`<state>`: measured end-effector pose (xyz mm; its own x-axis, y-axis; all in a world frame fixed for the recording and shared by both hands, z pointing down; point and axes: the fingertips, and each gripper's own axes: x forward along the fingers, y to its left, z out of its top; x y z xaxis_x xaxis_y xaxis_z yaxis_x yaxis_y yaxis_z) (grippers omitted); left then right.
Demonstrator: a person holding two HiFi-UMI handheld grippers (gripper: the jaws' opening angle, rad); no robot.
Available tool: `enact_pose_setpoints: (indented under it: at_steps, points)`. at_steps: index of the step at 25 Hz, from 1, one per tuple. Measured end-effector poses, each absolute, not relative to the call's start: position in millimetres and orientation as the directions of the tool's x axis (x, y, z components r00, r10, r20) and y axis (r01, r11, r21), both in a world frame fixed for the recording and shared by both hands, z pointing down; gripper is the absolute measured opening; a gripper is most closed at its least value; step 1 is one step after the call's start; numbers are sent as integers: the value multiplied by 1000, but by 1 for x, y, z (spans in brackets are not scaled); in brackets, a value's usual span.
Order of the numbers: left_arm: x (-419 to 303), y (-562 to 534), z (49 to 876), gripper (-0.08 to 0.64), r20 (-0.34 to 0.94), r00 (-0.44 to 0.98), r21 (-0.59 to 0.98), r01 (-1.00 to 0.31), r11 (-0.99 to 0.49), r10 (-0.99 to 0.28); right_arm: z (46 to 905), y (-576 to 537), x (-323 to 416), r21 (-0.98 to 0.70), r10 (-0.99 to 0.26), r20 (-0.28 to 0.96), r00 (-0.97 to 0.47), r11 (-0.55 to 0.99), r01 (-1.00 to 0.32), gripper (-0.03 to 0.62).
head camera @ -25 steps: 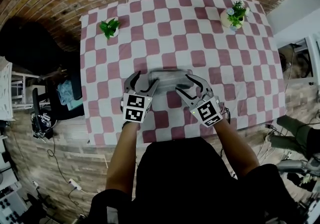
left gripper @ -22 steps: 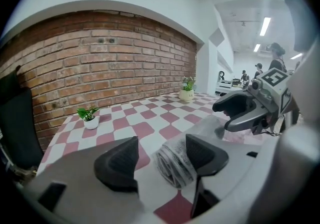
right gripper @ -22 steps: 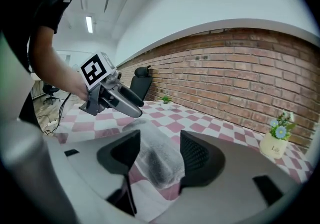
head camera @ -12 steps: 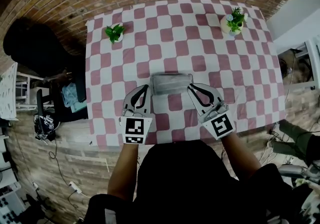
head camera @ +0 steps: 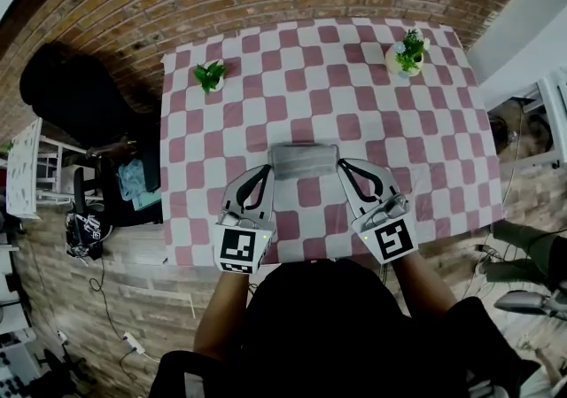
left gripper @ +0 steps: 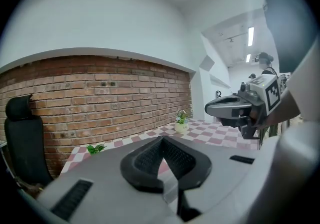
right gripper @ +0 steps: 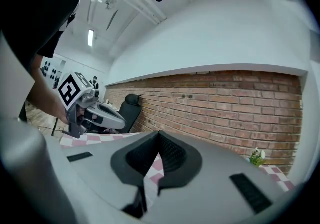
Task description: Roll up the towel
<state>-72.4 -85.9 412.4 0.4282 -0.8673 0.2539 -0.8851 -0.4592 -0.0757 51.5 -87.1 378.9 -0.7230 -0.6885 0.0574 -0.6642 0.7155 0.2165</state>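
Note:
The grey towel (head camera: 305,159) lies as a compact roll on the red-and-white checked tablecloth (head camera: 319,86), near its front edge. My left gripper (head camera: 266,171) hangs in the air just left of the roll. My right gripper (head camera: 344,166) hangs just to its right. Neither touches the towel. Both have just been closing and now stand shut, with nothing between the jaws. The left gripper view has its black pads (left gripper: 150,155) pressed together and the right gripper (left gripper: 235,111) off to the side. In the right gripper view the pads (right gripper: 172,155) meet too.
A small potted plant (head camera: 211,75) stands at the table's far left, and another in a pale pot (head camera: 407,50) at the far right. A black chair (head camera: 71,95) is left of the table. A brick wall (left gripper: 100,93) rises beyond the far edge.
Both grippers have let go of the towel, risen and drawn back toward the person. Their jaws went from open to shut. The towel stays rolled on the table.

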Motion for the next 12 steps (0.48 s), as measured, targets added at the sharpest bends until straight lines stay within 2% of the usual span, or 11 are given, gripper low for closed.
enact_pose_setpoints:
  at_steps: [7, 12]
  points:
    - [-71, -81, 413, -2, 275, 419, -90, -885, -457, -865, 388, -82, 53, 258, -670, 102, -736, 732, -631, -2]
    - [-78, -75, 421, -2, 307, 394, -79, -897, -436, -866, 387, -81, 52, 243, -667, 80, -741, 734, -634, -2]
